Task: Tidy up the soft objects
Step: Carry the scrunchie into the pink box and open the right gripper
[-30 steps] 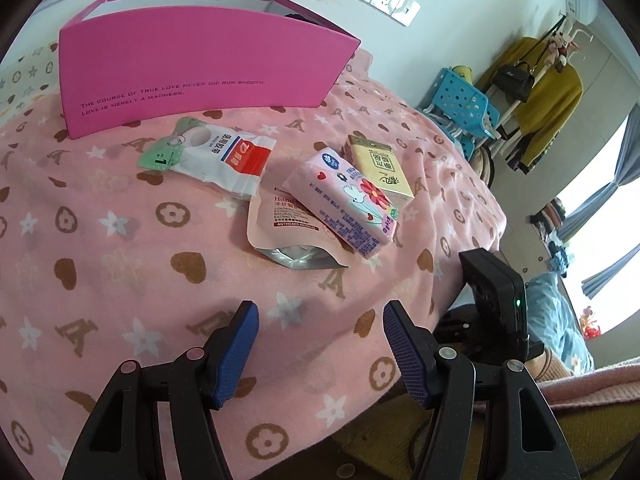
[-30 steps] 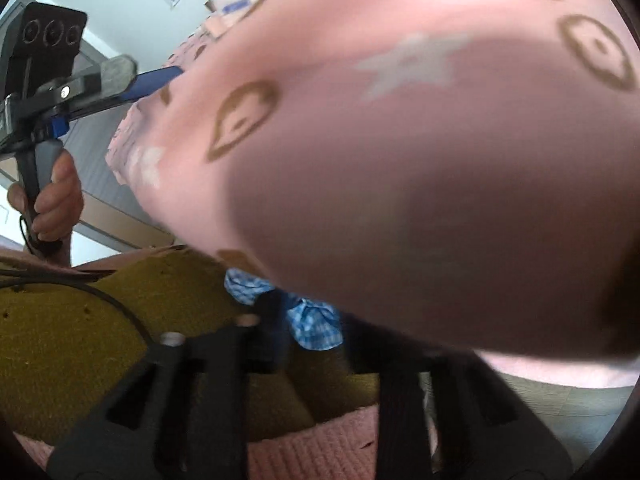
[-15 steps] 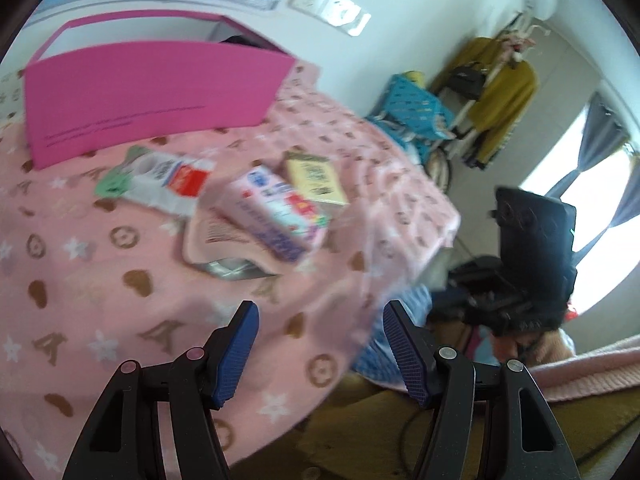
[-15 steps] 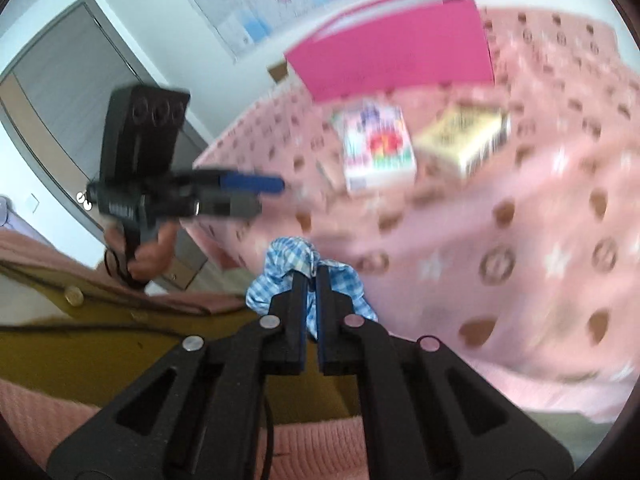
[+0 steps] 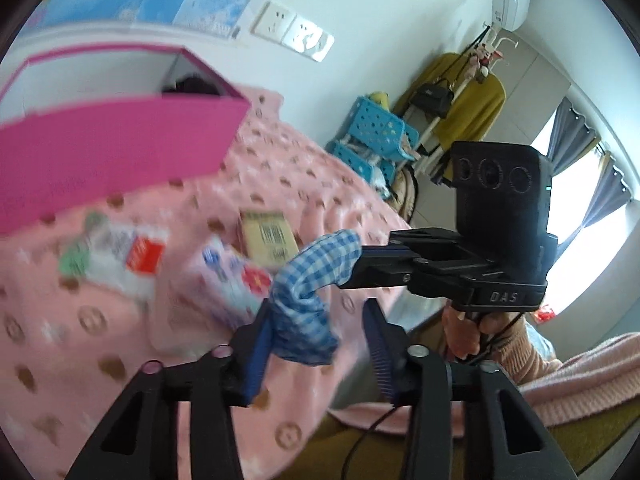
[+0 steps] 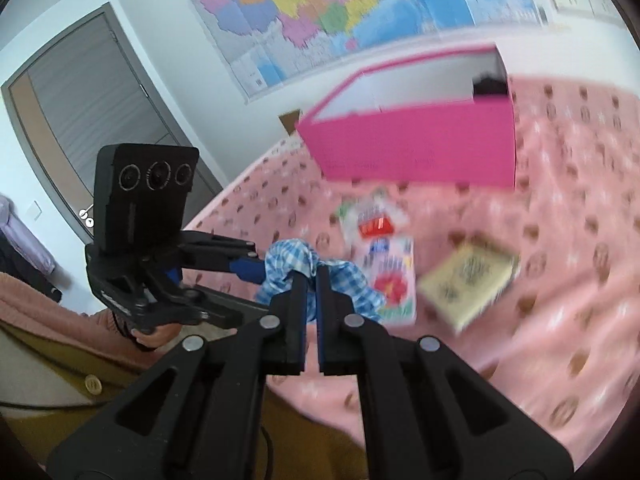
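A blue-and-white checked cloth [image 5: 308, 304] hangs in the air above the near edge of a bed, stretched between 2 grippers. The right gripper [image 6: 311, 276] has its jaws closed tight on one end of the cloth, which bunches out on both sides of them. The left gripper [image 5: 316, 336] has its jaws closing; the cloth lies between them and rests against the left blue pad [image 5: 256, 356], while the right pad stands clear of it. In the right wrist view the left gripper comes in from 9 o'clock, held by a hand in a pink knitted sleeve [image 6: 44, 312]. The bed carries a pink blanket [image 6: 560, 320] printed with brown hearts and white stars. On it, at 12 o'clock beyond the cloth, lie a flowered tissue pack [image 6: 394, 280], a yellow tissue pack [image 6: 468, 276] and a white pouch with a red label [image 6: 372, 220]. Farther back stands an open pink box [image 6: 420, 148], below a wall map [image 6: 340, 12].
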### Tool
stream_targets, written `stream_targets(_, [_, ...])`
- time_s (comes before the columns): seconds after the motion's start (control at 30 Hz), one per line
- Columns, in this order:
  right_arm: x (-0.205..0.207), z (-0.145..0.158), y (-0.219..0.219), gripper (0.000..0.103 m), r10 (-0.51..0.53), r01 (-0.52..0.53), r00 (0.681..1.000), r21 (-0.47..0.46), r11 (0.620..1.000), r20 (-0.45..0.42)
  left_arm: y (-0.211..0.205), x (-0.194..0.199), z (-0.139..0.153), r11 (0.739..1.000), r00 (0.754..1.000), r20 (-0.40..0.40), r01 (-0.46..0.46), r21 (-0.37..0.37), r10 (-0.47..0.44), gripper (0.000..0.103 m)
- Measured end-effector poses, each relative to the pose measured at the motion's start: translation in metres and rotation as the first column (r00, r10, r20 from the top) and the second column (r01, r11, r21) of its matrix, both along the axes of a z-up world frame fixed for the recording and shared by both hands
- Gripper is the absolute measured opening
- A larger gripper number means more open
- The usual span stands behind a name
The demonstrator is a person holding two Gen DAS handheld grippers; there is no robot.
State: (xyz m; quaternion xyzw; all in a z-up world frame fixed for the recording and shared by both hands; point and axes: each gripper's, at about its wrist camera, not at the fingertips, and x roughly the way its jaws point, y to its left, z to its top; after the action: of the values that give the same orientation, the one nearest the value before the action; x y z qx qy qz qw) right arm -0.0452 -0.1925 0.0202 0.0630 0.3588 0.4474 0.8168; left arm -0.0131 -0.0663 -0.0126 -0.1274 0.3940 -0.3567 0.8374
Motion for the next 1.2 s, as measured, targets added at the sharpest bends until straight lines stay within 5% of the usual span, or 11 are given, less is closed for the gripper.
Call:
stream_targets(0.33, [0.072, 0.057, 0.016, 0.005, -0.007, 0.012, 0.990, -0.033, 0.999, 0.144, 0.010, 0.064, 0.058, 0.996, 0.990, 0.122, -0.078, 0.050, 0.071, 0.035])
stream_targets(0.53, [0.124, 0.067, 0.023, 0.005, -0.042, 0.049, 0.988, -0.048, 0.998, 0.146, 0.019, 0.109, 0.077, 0.988, 0.982, 0.146, -0.130, 0.079, 0.118, 0.035])
stream_targets(1.13, [0.226, 0.024, 0.050, 0.008, -0.106, 0.105, 0.994, -0.168, 0.980, -0.001, 0.044, 0.201, 0.042, 0.965, 0.972, -0.002, -0.231, 0.126, 0.233, 0.035])
stream_targets(1.2, [0.232, 0.020, 0.053, 0.010, -0.131, 0.128, 0.991, -0.195, 0.972, -0.003, 0.047, 0.205, 0.037, 0.955, 0.966, -0.010, -0.255, 0.152, 0.259, 0.042])
